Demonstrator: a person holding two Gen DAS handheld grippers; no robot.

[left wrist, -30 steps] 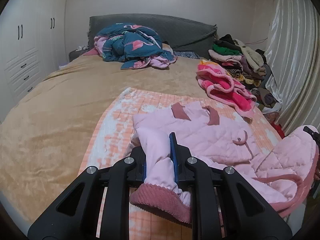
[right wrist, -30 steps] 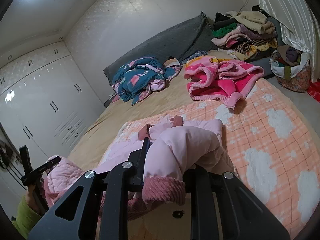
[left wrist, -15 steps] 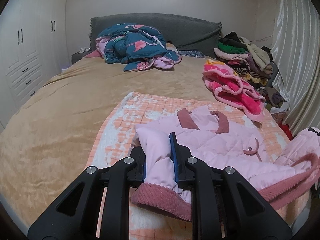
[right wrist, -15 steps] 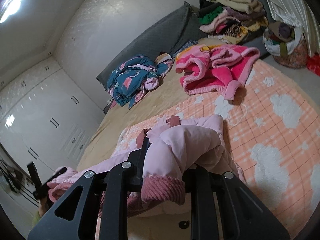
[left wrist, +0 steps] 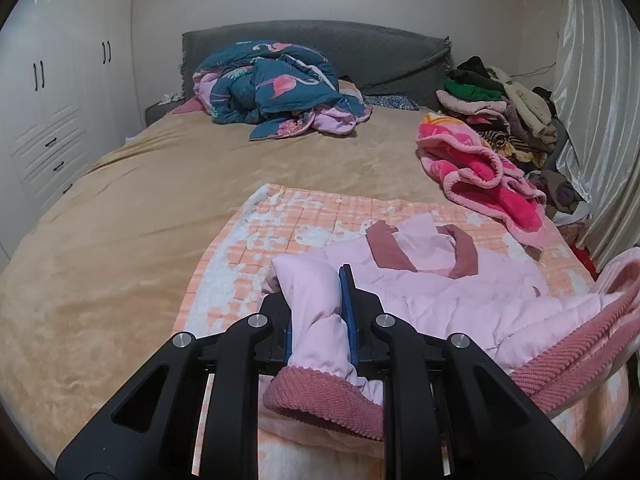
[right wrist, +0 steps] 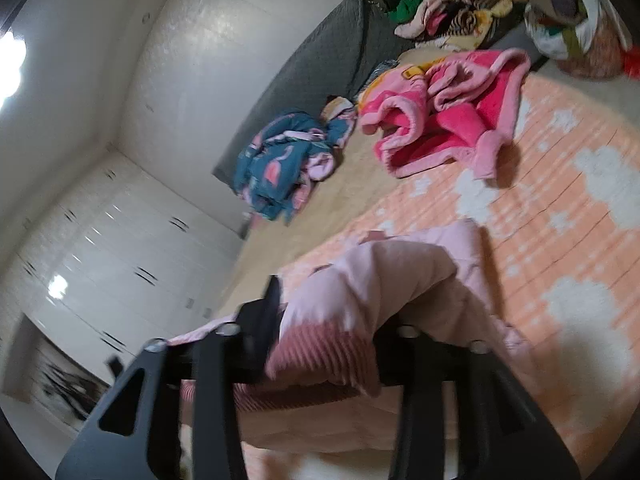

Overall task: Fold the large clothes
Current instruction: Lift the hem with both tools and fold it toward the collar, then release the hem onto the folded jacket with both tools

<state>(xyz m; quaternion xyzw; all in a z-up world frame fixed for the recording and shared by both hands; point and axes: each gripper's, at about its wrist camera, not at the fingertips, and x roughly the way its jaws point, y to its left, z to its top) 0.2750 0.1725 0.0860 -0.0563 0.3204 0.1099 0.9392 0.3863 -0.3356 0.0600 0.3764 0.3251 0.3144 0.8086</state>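
On the near end of the orange checked blanket (left wrist: 256, 232) the pink jacket (left wrist: 460, 296) lay collar-far, long axis running away, left gripper (left wrist: 320, 312) clamped on one sleeve cuff, right gripper (right wrist: 332, 320) jaws just opening around the other

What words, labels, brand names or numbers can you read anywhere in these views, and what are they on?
None: no readable text in either view.
Pink jacket: no tag or print showing.
Bright pink robe: a yellow patch, too blurred to tell whether it carries letters.
Teal quilt: flamingo pattern only, no words.
Orange checked blanket: white cloud shapes only.
Wardrobe: plain doors, no labels.
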